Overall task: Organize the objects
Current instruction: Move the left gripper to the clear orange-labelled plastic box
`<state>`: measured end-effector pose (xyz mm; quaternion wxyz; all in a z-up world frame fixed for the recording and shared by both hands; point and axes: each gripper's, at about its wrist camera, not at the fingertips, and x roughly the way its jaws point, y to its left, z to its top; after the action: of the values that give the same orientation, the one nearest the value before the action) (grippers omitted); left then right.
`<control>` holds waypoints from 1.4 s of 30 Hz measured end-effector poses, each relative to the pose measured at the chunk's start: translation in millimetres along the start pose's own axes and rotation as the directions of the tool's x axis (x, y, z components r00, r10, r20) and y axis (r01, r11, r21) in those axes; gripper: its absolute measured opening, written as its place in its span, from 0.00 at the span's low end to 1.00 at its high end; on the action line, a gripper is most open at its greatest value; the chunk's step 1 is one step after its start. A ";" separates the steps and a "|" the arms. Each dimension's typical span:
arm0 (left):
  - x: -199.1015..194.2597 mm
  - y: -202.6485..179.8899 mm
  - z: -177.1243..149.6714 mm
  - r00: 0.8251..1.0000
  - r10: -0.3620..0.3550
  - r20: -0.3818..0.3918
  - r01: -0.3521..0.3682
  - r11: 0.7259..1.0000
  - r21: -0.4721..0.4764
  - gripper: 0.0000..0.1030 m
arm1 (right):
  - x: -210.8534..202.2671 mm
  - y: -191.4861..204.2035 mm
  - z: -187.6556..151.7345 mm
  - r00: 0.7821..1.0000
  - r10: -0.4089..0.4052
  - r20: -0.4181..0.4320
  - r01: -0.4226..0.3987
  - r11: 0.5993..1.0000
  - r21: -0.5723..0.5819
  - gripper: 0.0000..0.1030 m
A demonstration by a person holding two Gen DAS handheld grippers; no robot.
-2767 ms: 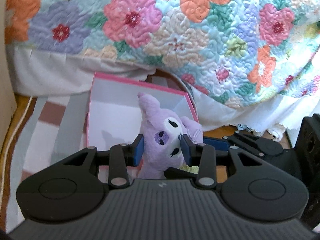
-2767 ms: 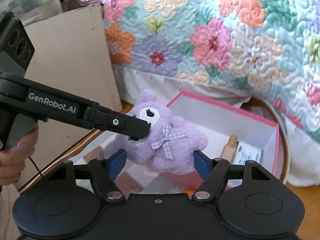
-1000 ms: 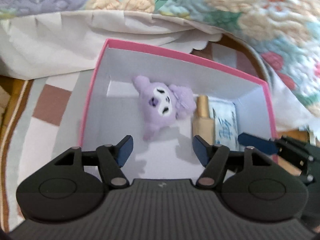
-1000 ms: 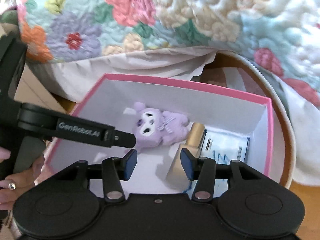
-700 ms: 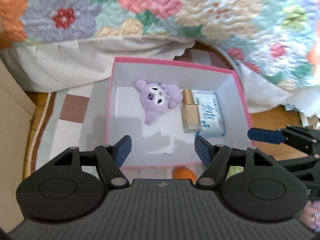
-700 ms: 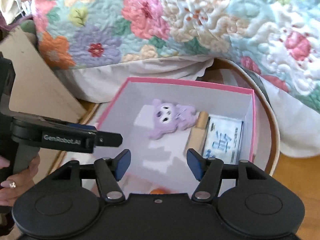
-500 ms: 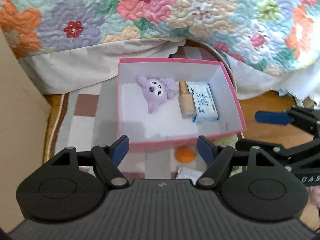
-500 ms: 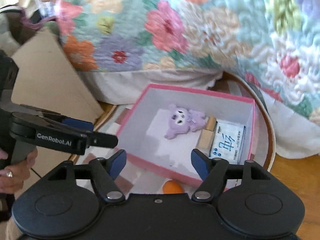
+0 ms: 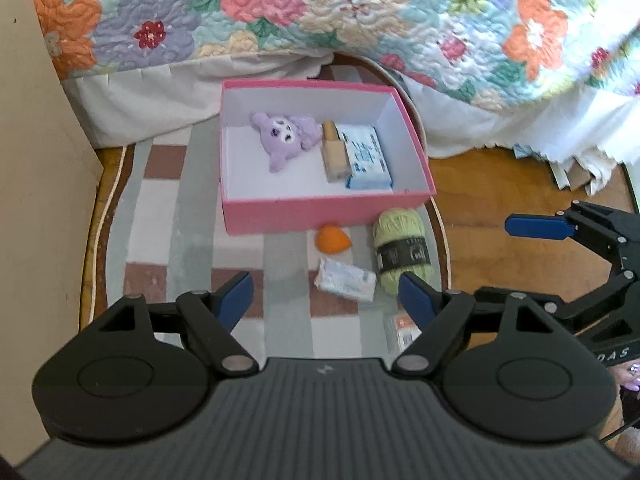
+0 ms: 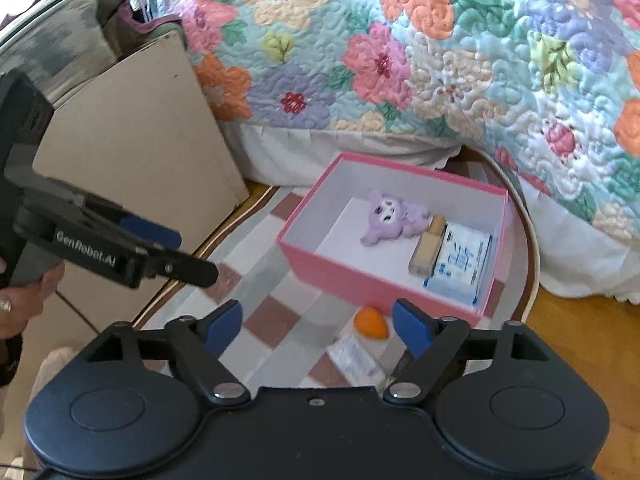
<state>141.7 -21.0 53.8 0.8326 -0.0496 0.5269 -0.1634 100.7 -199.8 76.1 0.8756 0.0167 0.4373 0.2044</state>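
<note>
The pink box (image 9: 316, 212) sits on a striped rug (image 9: 160, 216) near a bed draped in a floral quilt (image 9: 320, 8). Inside it, a purple plush toy (image 9: 285, 138) lies at the far left; just to its right a beige bottle (image 9: 334, 154) lies on its side, and a blue-and-white packet (image 9: 366, 158) lies against the bottle on the right. On the rug just in front of the box's near wall lies a small orange piece (image 9: 332, 239); right of it is a skein of light green yarn (image 9: 402, 254) with a black band, and nearer still a small white-and-blue packet (image 9: 346, 279). A tan cardboard panel (image 10: 132, 152) stands to the left of the rug.

The left tongs (image 9: 326, 294) hover above the rug, well apart from the box, jaws opening wide with nothing between them. The right tongs (image 10: 316, 326) hover likewise, jaws opening wide and empty; in the left wrist view they (image 9: 538, 227) appear at the right edge over the wooden floor (image 9: 500, 184). A hand (image 10: 24, 300) grips the left tool's handle
</note>
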 end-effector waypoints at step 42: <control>185.1 -23.7 -114.4 0.990 -0.126 -0.062 0.120 0.989 -0.090 0.87 | 107.0 -52.9 -207.6 0.979 -0.198 -0.052 0.203 0.973 0.112 0.89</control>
<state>106.7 -93.1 -149.9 0.7999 -0.1124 0.5571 -0.1931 15.6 -239.4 -144.2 0.8802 0.0193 0.4657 0.0893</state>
